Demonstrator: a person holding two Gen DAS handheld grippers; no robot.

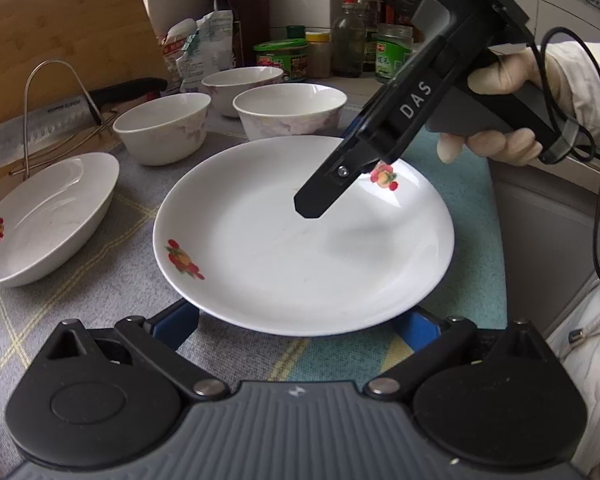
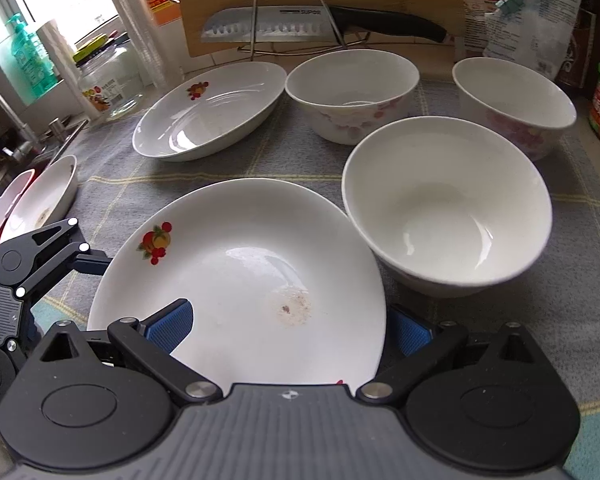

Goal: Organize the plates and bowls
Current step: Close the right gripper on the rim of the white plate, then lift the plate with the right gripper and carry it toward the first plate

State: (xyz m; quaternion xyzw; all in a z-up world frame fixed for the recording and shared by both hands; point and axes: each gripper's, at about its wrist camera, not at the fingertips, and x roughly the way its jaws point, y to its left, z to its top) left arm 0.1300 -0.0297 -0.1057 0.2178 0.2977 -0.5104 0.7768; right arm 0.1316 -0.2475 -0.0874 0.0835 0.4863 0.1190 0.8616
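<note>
White plate [image 2: 252, 280] sits between the spread right tongs [image 2: 288, 330]. Left tongs [image 1: 300, 326] spread too, at its 6 o'clock rim. Pinch slowly, lift flat.

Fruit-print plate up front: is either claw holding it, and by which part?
Nothing is clamped. The right claw straddles the plate at its rim, jaws apart; the left claw is open at the opposite rim.
</note>
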